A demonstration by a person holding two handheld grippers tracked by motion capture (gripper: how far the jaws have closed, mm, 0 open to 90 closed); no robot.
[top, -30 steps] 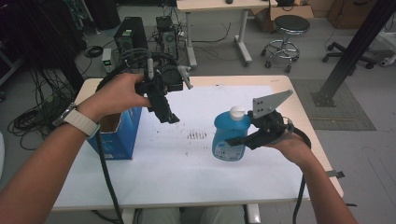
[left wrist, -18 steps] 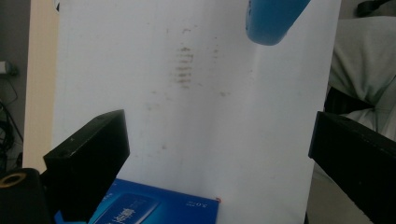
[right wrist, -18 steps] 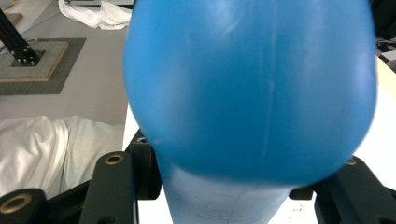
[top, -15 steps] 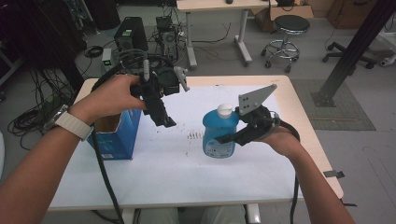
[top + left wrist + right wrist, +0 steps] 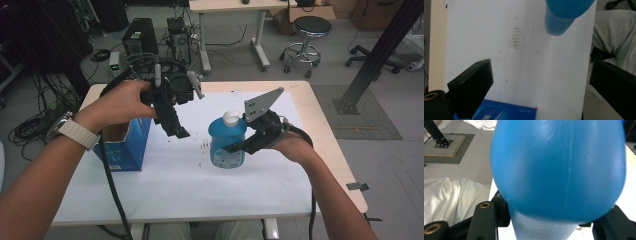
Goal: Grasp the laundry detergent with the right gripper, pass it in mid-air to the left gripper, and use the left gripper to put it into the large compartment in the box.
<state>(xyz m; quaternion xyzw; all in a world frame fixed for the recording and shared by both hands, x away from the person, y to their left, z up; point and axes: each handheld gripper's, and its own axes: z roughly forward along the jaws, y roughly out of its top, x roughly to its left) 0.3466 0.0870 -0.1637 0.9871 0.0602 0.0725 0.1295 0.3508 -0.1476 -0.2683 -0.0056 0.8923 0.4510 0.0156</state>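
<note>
since a second ago the right gripper (image 5: 240,145), clamped on the blue bottle (image 5: 227,142), carries it left toward the blue box (image 5: 122,147), so keep it upright while the left gripper (image 5: 177,131) waits open.

Translucent blue smooth plastic bottle (image 5: 227,145) with glossy white plastic cap (image 5: 230,118); matt black plastic right gripper (image 5: 239,146) bearing a dull grey metal three-cornered plate (image 5: 261,102); blue printed cardboard box (image 5: 124,150), open-topped; white matt paper sheet (image 5: 200,170), smudged, over pale wood-look tabletop (image 5: 327,145).
</note>
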